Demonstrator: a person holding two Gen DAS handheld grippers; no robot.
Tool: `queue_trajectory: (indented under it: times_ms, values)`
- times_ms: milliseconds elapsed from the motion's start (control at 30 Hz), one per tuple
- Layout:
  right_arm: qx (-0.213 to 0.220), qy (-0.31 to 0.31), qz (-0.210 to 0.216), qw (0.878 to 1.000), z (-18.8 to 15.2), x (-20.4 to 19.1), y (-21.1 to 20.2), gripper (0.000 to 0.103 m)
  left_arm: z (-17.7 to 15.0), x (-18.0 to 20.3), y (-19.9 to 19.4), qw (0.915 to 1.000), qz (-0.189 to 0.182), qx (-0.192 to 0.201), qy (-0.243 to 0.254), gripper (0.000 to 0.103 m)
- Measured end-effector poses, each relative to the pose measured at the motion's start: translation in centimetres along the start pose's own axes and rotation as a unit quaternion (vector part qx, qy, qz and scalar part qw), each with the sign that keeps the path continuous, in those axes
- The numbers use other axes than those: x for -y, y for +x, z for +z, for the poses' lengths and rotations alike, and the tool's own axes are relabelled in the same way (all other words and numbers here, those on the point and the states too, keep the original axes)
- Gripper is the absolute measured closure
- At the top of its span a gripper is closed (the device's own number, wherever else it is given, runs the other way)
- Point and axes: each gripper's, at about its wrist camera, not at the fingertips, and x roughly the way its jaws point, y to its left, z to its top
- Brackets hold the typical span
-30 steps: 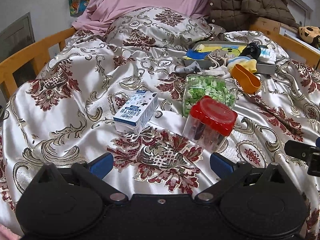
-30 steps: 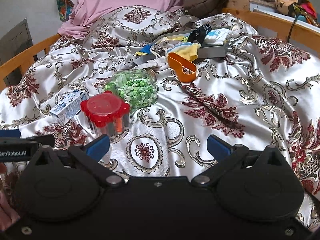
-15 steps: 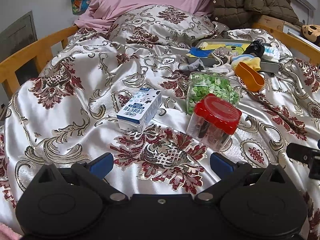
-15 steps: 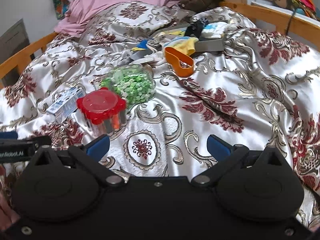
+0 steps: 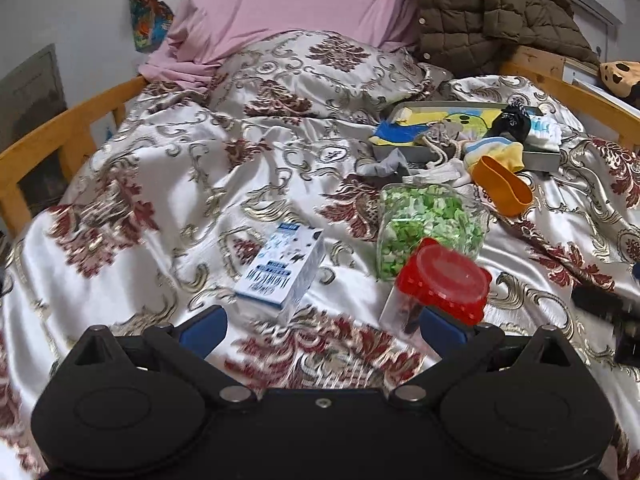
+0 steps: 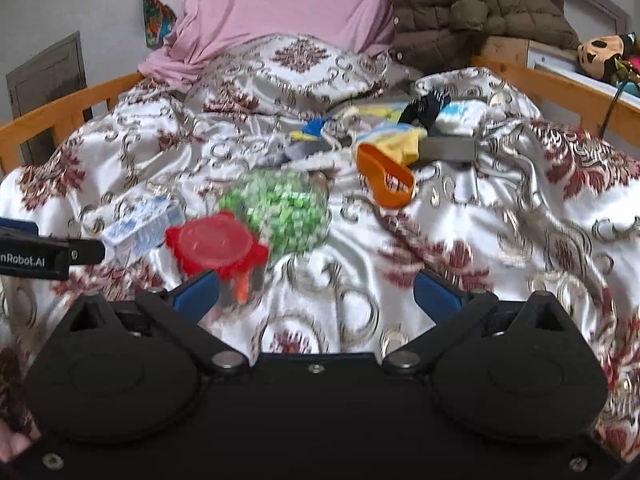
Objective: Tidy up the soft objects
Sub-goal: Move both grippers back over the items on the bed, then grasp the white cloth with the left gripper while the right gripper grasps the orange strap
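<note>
My left claw (image 5: pixel 322 330) hangs over the bed with its blue-tipped jaws wide apart and nothing between them; my right claw (image 6: pixel 316 290) is spread just as wide, also empty. On the side of the left claw, seen from the right wrist view at nine o'clock, I can read white letters "nRobot.AI"; the start of the word is cut off.

The glossy satin bedspread (image 5: pixel 168 184) is cream with dark red and gold damask swirls, and it is creased all over. At my left claw's twelve o'clock lies a small white and blue carton (image 5: pixel 280 274) on its side, printed with blue writing too blurred to read. At one o'clock stands a clear jar with a red scalloped lid (image 5: pixel 442 276), and just behind it, touching or nearly so, a clear container of green and white bits (image 5: pixel 430 220).

The soft things sit farther off, around one o'clock: a heap of socks (image 5: pixel 496 152), yellow, pale blue, grey and black, spilling from a flat grey tray (image 5: pixel 540 160). An orange plastic scoop (image 5: pixel 502 186) rests against the yellow sock. Neither claw touches them.
</note>
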Motion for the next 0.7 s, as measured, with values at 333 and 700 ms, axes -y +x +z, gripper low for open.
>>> queue_trajectory:
  times_ms: [333,700]
  values:
    - [0.052,0.033,-0.027,0.998,2.5,2.7,3.2,0.001,4.5,1.1,3.5,0.9985,-0.032,0.008,0.042,0.001]
    - [0.036,0.002,-0.048,0.998,3.4,6.3,10.8,0.001,10.9,4.0,9.6,0.9907,-0.069,0.026,0.114,0.001]
